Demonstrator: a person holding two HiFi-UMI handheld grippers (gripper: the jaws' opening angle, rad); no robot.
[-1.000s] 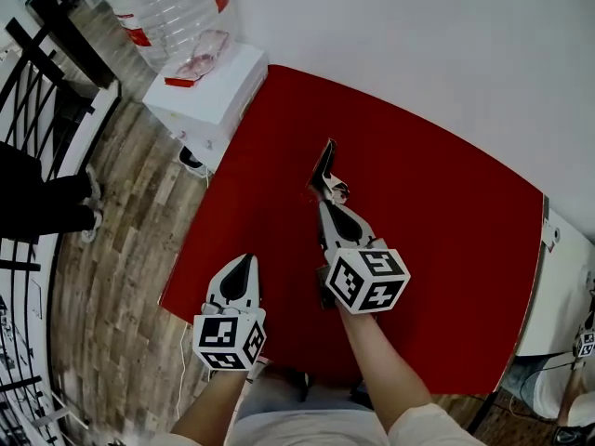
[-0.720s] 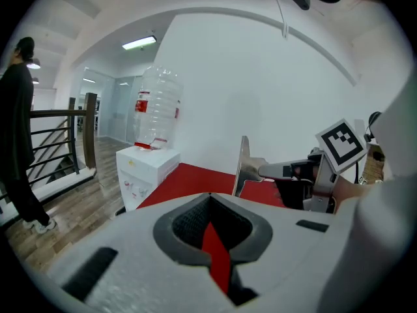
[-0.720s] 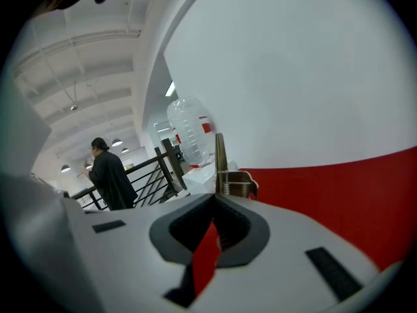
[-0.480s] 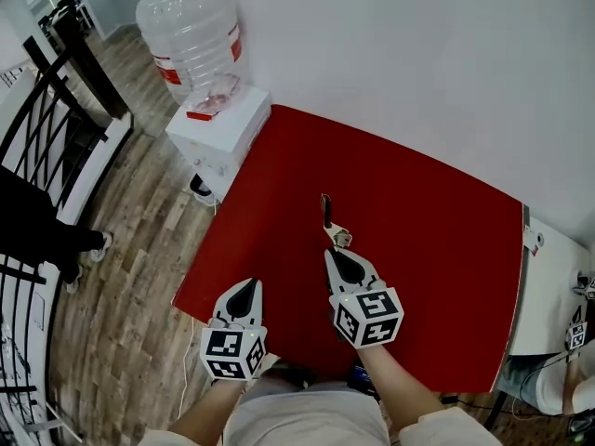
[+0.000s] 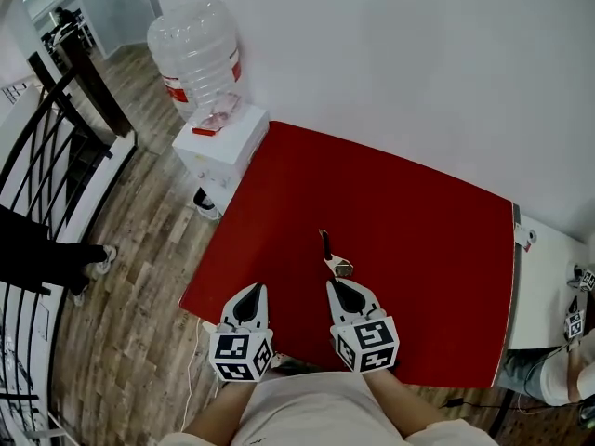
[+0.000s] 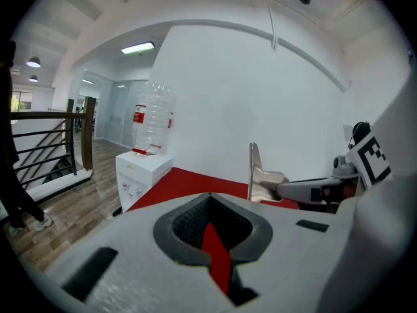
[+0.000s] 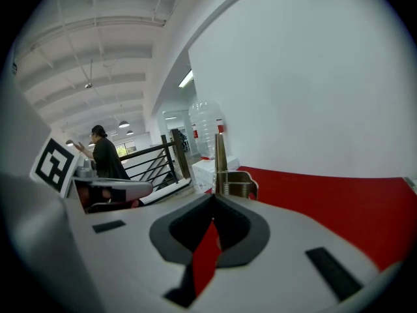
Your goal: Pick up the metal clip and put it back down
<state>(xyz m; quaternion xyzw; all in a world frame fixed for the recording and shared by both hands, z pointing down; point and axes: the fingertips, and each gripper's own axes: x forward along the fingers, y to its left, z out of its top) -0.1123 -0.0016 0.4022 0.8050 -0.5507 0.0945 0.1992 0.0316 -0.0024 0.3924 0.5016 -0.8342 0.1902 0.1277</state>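
Metal clip (image 5: 326, 246) pinched in right gripper (image 5: 340, 283) jaws over red table (image 5: 428, 240); left gripper (image 5: 252, 289) jaws pressed together; jug (image 5: 197, 49) on dispenser (image 5: 221, 142).

**Head view:** the camera sat above the person and looked steeply down over the whole red counter (image 5: 418, 240).

**Left tool view:** it rode on the left tool (image 5: 256, 287), low and close over the counter, facing along the jaws toward the white wall.

**Right tool view:** it did likewise on the right tool (image 5: 333, 283).

All three views shared the metal clip (image 5: 330, 252) and the water bottle (image 5: 197, 49).
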